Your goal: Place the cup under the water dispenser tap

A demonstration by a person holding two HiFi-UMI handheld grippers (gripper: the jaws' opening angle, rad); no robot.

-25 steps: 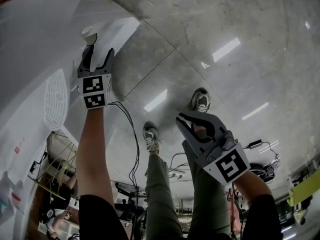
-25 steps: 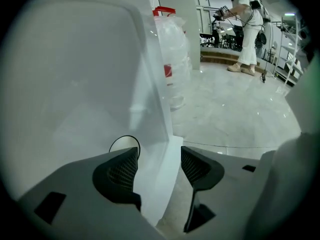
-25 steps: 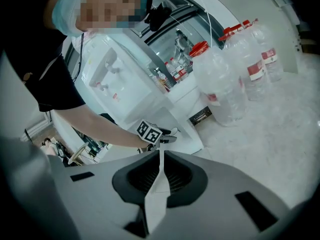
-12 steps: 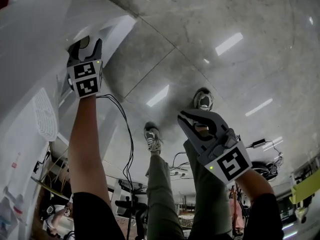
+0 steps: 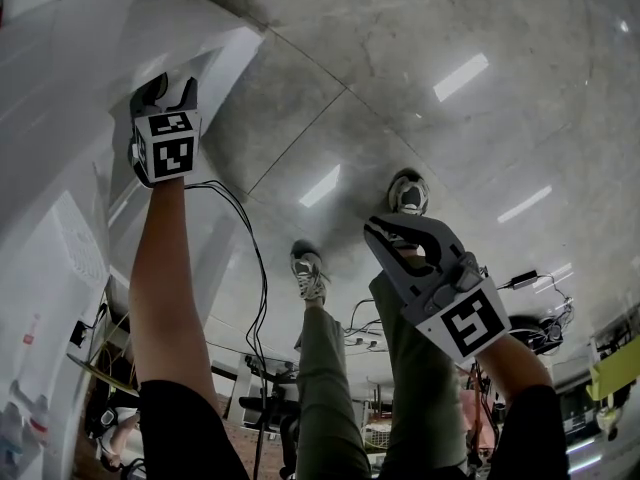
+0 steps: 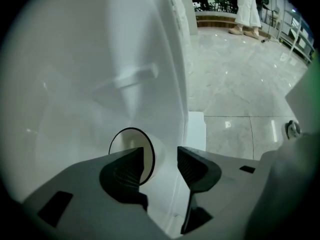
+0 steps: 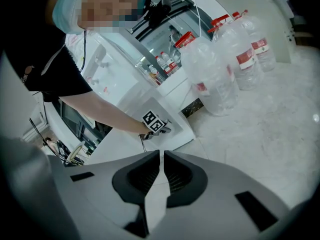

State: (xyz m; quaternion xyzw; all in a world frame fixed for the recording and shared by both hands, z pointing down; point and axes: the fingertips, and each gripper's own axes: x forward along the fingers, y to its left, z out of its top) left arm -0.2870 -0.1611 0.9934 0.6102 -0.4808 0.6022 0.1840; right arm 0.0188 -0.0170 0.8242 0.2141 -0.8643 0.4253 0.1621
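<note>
Toward four o'clock in the head view, nearest the person, the right gripper (image 7: 161, 155) hangs above the shoes (image 5: 308, 268). Its jaws are closed to a thin slit with nothing between them, and it takes no part in the step.

Farther out, at ten o'clock of the same view, the left gripper (image 6: 161, 154) reaches to the white water dispenser (image 6: 100, 59). The left gripper view shows its jaws spread apart and released. The cup (image 6: 128, 141), a white paper one seen mouth-on, sits at seven o'clock with its side wall between the jaws. The left jaw overlaps the cup's mouth, and a gap shows between the wall and the right jaw, so nothing is pinched. Whether the left pad touches the cup cannot be told. The cup lies close against the dispenser's white front.

Beyond it, at eleven o'clock, a pale bar (image 6: 135, 76) stands out from that front. It may be the tap lever, but it is too washed out to confirm. Farthest off, polished floor (image 6: 235, 99) fills two o'clock.

Step in hand, as judged: the release of the cup at the dispenser. Its position under the tap cannot be verified. The next move calls for drawing the left gripper straight back along its jaws without sideways drift, since the left jaw near the rim could tip so light a cup.
</note>
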